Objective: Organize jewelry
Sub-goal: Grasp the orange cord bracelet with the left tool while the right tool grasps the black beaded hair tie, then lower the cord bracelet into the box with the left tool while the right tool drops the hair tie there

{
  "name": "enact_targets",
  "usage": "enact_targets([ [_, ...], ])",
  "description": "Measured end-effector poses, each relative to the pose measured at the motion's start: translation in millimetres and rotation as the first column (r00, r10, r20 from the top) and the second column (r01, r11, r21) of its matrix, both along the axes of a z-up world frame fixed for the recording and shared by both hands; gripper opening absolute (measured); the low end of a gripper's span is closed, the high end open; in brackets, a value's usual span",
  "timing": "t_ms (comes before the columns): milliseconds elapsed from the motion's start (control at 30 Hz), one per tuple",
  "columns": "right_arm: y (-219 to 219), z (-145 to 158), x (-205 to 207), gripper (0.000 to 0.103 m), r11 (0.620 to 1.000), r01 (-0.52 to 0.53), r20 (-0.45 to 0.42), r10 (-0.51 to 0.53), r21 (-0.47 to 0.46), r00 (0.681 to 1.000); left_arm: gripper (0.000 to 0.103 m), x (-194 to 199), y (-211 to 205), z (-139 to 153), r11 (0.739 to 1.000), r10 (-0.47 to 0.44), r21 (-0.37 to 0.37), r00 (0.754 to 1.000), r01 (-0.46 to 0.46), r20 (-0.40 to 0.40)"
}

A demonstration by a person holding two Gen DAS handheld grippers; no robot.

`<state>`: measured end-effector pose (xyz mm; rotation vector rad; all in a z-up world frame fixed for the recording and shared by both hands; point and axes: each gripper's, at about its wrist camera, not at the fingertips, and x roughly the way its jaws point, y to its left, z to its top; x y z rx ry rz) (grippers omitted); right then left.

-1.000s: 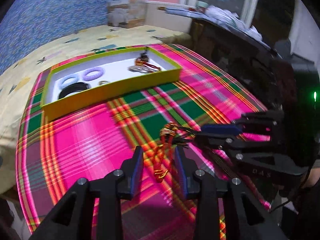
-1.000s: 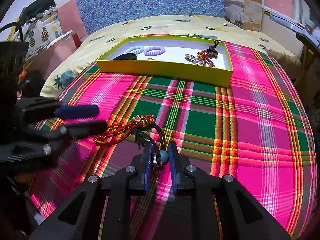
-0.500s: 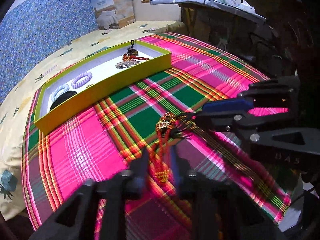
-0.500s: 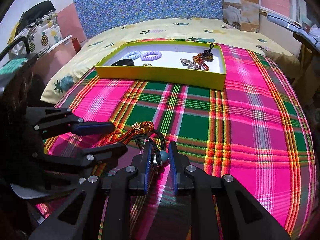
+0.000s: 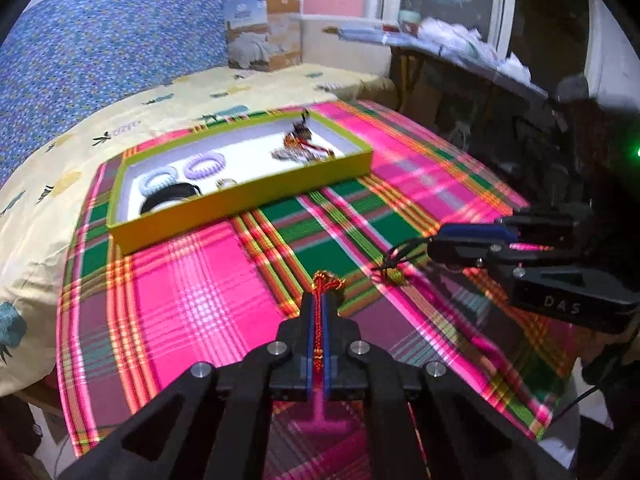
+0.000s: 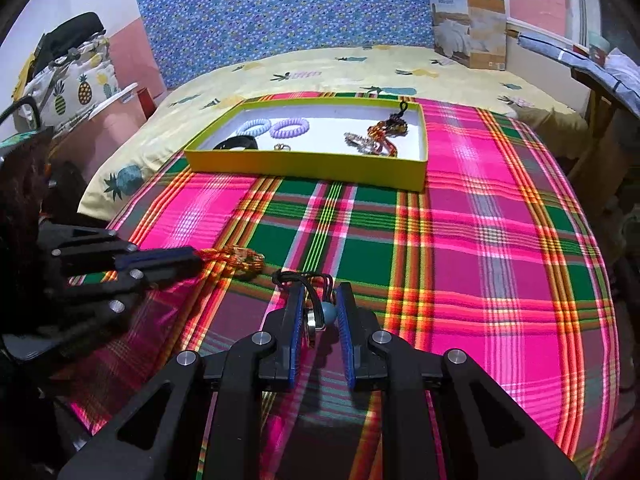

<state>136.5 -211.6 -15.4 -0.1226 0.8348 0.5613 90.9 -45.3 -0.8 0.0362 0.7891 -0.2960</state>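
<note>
Two hand-held grippers over the plaid cloth (image 6: 460, 240) on the bed. Left hand-held gripper (image 5: 319, 304) clamped on one red-orange braided cord (image 5: 319, 330); right hand-held gripper (image 6: 319, 300) clamped on one black corded piece with blue bead (image 6: 329, 313). One yellow tray (image 6: 312, 168) well beyond holds three hair ties (image 6: 289, 127), one ring and one tangle.

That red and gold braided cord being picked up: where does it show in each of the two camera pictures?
Left wrist view: the red and gold braided cord is at bottom centre, pinched between the fingers of the left hand-held gripper.
Right wrist view: it is at middle left, sticking out of that gripper's tips.
Shared landmark: the yellow box on the plaid cloth, farther away.
</note>
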Motion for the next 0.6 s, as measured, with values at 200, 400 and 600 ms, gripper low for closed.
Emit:
enact_targets([
  [200,0.2,10.7,-0.3,0.016,1.0,0.004,0.027,-0.004,0.013,1.0,0.003,-1.4,10.9,15.9,0.999,0.028,-0.033,0.999,-0.027,0.036],
  [400,0.2,25.6,3.1,0.016,0.999,0.008,0.06,-0.01,0.037,0.998,0.003,2.9,19.4,28.6,0.997,0.05,-0.057,0.997,-0.047,0.058],
  [600,0.8,36.4,12.3,0.016,0.998,0.009,0.081,-0.014,0.055,0.997,0.003,14.3,29.9,35.4,0.994,0.081,-0.071,0.995,-0.077,0.061],
])
